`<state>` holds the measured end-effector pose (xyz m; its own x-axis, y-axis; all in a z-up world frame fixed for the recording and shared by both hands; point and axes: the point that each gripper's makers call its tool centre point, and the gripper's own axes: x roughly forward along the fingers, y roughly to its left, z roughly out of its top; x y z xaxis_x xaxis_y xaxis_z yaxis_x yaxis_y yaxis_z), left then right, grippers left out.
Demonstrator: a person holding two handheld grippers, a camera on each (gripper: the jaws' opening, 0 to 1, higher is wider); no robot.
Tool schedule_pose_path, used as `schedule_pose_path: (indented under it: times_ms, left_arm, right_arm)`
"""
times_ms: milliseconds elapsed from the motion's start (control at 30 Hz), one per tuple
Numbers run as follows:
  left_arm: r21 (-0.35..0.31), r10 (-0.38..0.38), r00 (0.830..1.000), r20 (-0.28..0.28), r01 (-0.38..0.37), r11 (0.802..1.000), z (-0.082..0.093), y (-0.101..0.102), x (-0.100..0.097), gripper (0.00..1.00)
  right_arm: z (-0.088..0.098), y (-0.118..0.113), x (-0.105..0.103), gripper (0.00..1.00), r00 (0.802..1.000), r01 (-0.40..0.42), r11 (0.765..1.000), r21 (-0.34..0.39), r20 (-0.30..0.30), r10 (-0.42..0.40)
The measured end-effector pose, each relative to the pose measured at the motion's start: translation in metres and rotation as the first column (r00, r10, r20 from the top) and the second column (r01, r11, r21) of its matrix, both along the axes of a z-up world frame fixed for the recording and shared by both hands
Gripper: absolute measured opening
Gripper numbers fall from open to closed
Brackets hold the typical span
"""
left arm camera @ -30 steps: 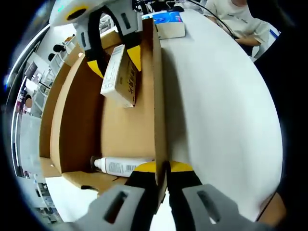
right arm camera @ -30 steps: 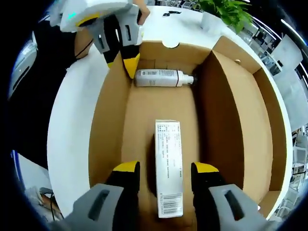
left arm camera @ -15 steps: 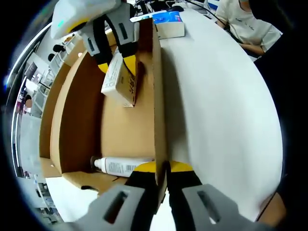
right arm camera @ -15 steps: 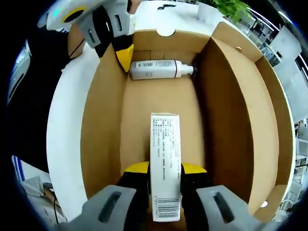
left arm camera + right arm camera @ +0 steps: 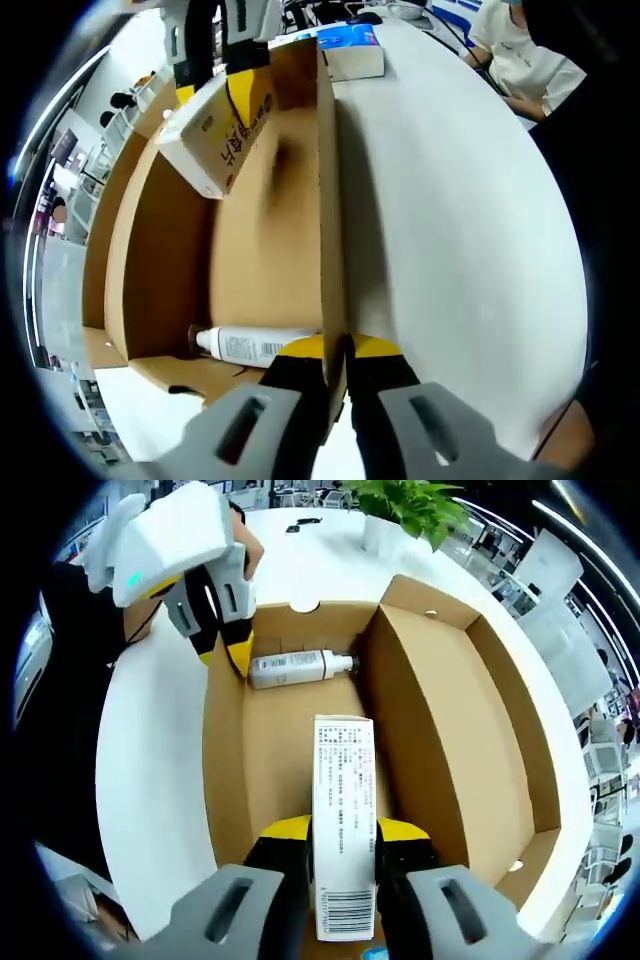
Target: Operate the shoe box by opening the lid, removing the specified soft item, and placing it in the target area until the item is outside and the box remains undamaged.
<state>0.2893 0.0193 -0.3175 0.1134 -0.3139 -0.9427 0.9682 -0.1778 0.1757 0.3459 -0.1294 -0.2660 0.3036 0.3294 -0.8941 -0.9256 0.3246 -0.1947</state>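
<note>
**Carton clear of the box floor**

The right tongs (image 5: pixel 340 832) are gripping the white carton (image 5: pixel 344 800) above the open shoe box (image 5: pixel 440 740). The left tongs (image 5: pixel 336 350) are pinching the box's side wall near the white bottle (image 5: pixel 255 345) on the counter (image 5: pixel 460 220).

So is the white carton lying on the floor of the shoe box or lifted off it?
Lifted. The right gripper is shut on the white carton, which hangs above the shoe box floor; the bottle lies inside.
</note>
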Motion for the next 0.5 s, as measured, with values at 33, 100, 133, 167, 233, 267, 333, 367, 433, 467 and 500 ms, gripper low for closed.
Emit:
schedule_pose_path:
  times_ms: [33,100,133,167,233,267,333,367,433,467,500]
  left_arm:
    - [0.000,0.000,1.000,0.000,0.000,1.000,0.000,0.000,0.000,0.05]
    - [0.000,0.001,1.000,0.000,-0.001,1.000,0.000,0.000,0.000,0.05]
    - [0.001,0.000,1.000,0.000,0.000,1.000,0.000,0.000,0.000,0.05]
    - [0.002,0.000,1.000,0.000,0.000,1.000,0.000,0.000,0.000,0.05]
    - [0.002,0.003,1.000,-0.001,-0.003,1.000,0.000,0.000,0.001,0.05]
    - [0.003,0.003,1.000,-0.001,-0.003,1.000,0.000,0.000,0.002,0.05]
    - [0.002,0.003,1.000,-0.001,-0.003,1.000,0.000,0.000,0.002,0.05]
    - [0.002,0.003,1.000,-0.002,-0.003,1.000,0.000,0.000,0.003,0.05]
    - [0.002,0.006,1.000,-0.003,-0.006,1.000,0.000,0.000,0.004,0.05]
    - [0.002,0.006,1.000,-0.003,-0.006,1.000,0.000,0.000,0.004,0.05]
    - [0.002,0.005,1.000,-0.001,-0.005,1.000,0.000,0.000,0.003,0.05]
  right_arm:
    - [0.001,0.000,0.000,0.21,1.000,0.001,1.000,0.001,0.003,-0.001]
    - [0.008,-0.002,-0.004,0.21,1.000,0.007,1.000,0.006,0.024,-0.007]
    - [0.014,-0.004,-0.009,0.21,0.999,0.007,1.000,0.007,0.035,-0.007]
    - [0.019,-0.004,-0.010,0.21,0.999,0.012,1.000,0.013,0.050,-0.013]
    - [0.028,-0.007,-0.014,0.21,0.996,0.040,0.999,0.025,0.076,-0.042]
    - [0.031,-0.009,-0.015,0.21,0.995,0.060,0.998,0.029,0.084,-0.062]
    - [0.040,-0.012,-0.019,0.21,0.991,0.071,0.997,0.039,0.109,-0.075]
    - [0.044,-0.016,-0.024,0.21,0.990,0.074,0.997,0.030,0.120,-0.077]
    - [0.050,-0.020,-0.026,0.21,0.985,0.073,0.997,0.025,0.156,-0.075]
    - [0.053,-0.024,-0.032,0.21,0.984,0.076,0.997,0.022,0.163,-0.079]
    - [0.057,-0.027,-0.038,0.21,0.981,0.088,0.996,0.028,0.172,-0.091]
